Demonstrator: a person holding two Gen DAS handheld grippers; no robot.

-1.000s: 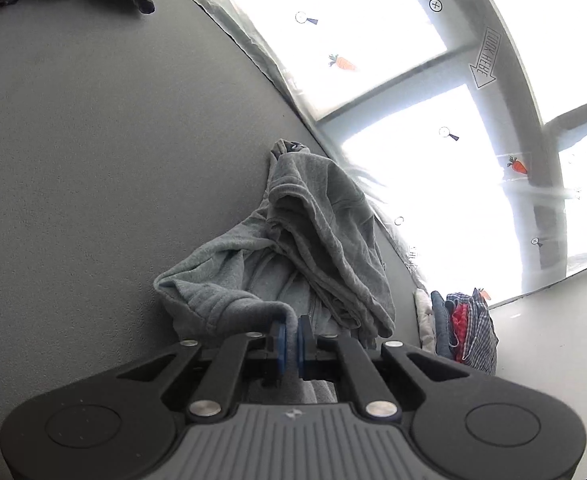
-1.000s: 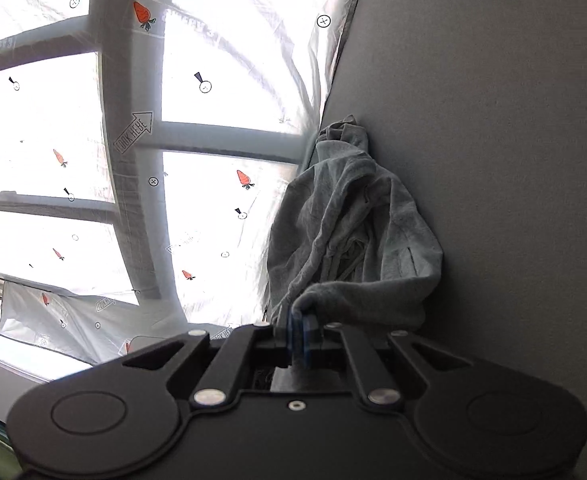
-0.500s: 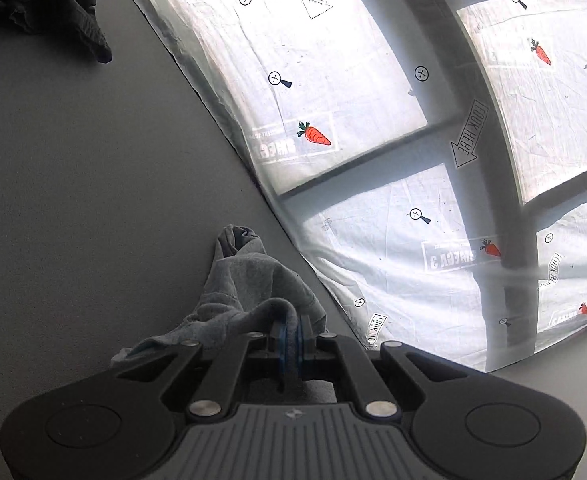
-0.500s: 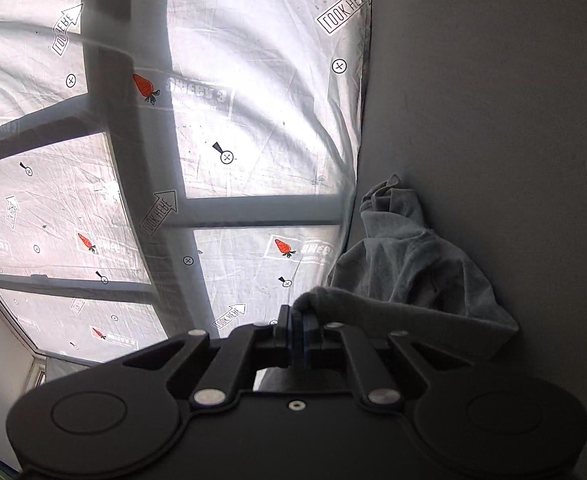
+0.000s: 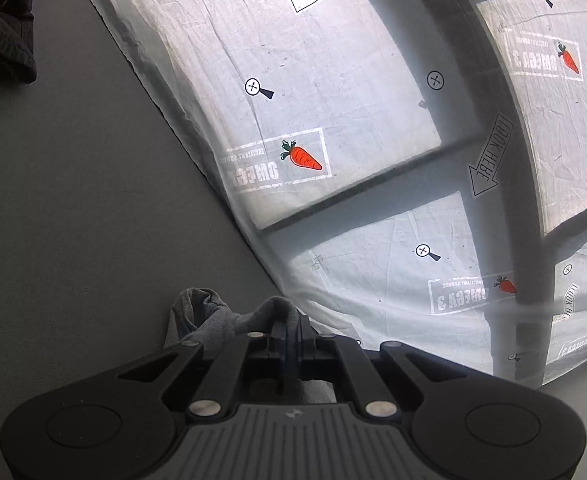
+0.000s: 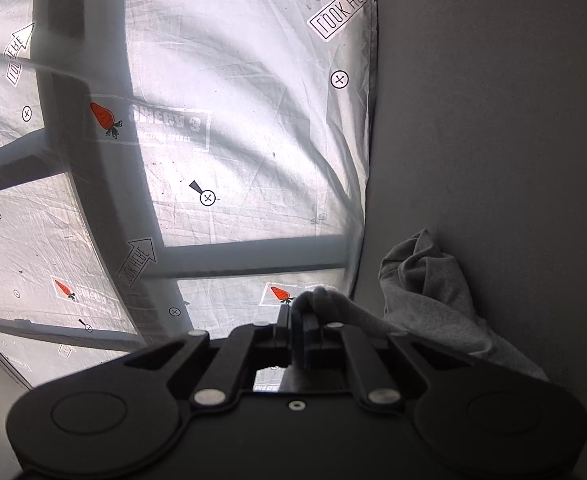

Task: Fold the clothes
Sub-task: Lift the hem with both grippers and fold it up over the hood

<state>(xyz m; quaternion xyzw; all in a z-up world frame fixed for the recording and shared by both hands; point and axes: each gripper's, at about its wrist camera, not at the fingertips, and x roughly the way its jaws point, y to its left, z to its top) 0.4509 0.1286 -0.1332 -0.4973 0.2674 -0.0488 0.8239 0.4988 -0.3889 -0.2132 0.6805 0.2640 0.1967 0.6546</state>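
On the grey table [image 5: 73,200], both claws [image 5: 292,330] [image 6: 296,318] pinch the crumpled grey garment [image 6: 425,292].

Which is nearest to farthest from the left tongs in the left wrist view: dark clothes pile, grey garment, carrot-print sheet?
1. grey garment: pinched in the left tongs.
2. carrot-print sheet: just beyond, to the right.
3. dark clothes pile: far upper-left corner.

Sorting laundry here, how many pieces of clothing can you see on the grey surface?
2. A grey garment pinched by both the left gripper and the right gripper, and a dark garment at the far corner. More may be out of frame.
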